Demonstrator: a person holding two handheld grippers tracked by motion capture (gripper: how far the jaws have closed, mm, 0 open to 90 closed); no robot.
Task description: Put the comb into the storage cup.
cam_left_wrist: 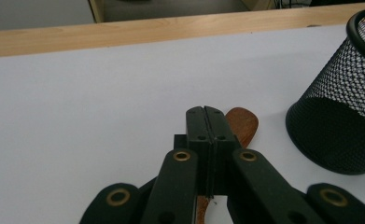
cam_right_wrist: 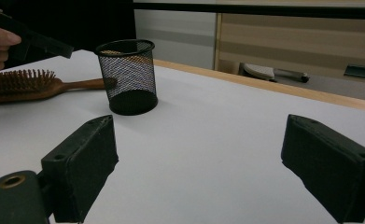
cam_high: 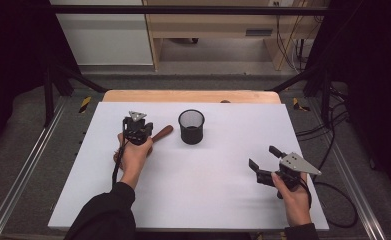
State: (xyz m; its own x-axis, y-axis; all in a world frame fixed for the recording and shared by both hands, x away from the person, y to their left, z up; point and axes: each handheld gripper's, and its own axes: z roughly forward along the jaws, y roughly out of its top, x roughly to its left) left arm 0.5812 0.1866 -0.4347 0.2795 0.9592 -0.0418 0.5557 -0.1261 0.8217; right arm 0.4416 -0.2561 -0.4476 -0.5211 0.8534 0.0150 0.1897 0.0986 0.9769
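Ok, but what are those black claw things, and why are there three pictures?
A person at a white table holds a tool in each hand, with two black jaws that pinch like tongs. One picture looks down from above. The other two come from small cameras riding on each tool, looking along its jaws. On the table are a wooden hairbrush and a black mesh pen cup. The left gripper has its jaws shut just over the brush's handle, with nothing seen between them. The right gripper has its jaws wide open and holds nothing.
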